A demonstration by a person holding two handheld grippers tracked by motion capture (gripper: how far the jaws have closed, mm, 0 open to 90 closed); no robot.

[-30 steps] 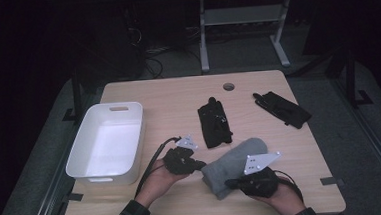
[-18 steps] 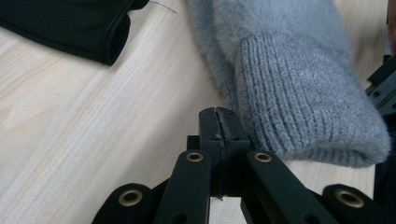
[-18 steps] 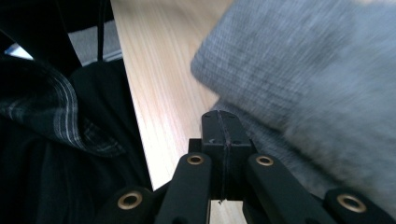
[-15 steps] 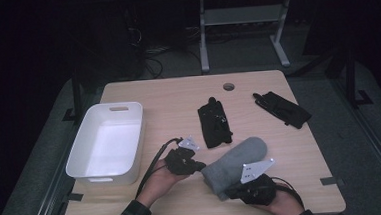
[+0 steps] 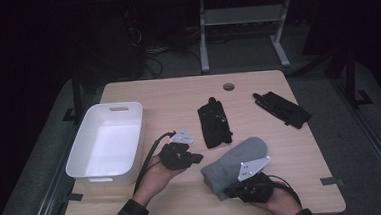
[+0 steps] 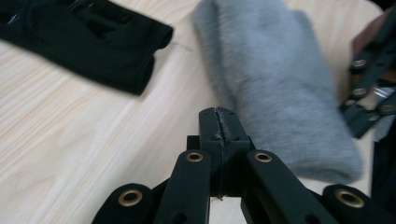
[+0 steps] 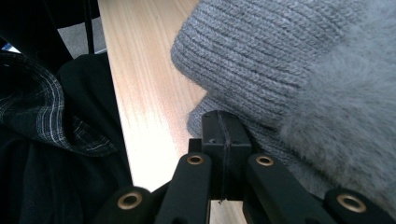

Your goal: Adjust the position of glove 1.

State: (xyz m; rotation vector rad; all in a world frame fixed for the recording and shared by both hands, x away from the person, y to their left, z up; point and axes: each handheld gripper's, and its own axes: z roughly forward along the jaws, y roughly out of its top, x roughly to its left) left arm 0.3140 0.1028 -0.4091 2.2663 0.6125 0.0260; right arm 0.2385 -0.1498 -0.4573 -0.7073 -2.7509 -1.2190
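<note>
Dark room, light wooden table (image 5: 168, 96). White bin (image 5: 94, 163) at left; grey mitten (image 5: 234, 160) near front edge, black gloves (image 5: 214, 126) behind it. Left gripper (image 5: 197, 158) beside mitten, jaws closed, empty. Right gripper (image 5: 228, 191) at mitten's cuff, jaws closed, nothing visibly pinched

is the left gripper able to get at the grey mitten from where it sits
Probably yes. The left gripper sits shut just beside the grey mitten, with bare table between them. But its jaws would have to open first, and the right gripper sits at the mitten's near end.
</note>
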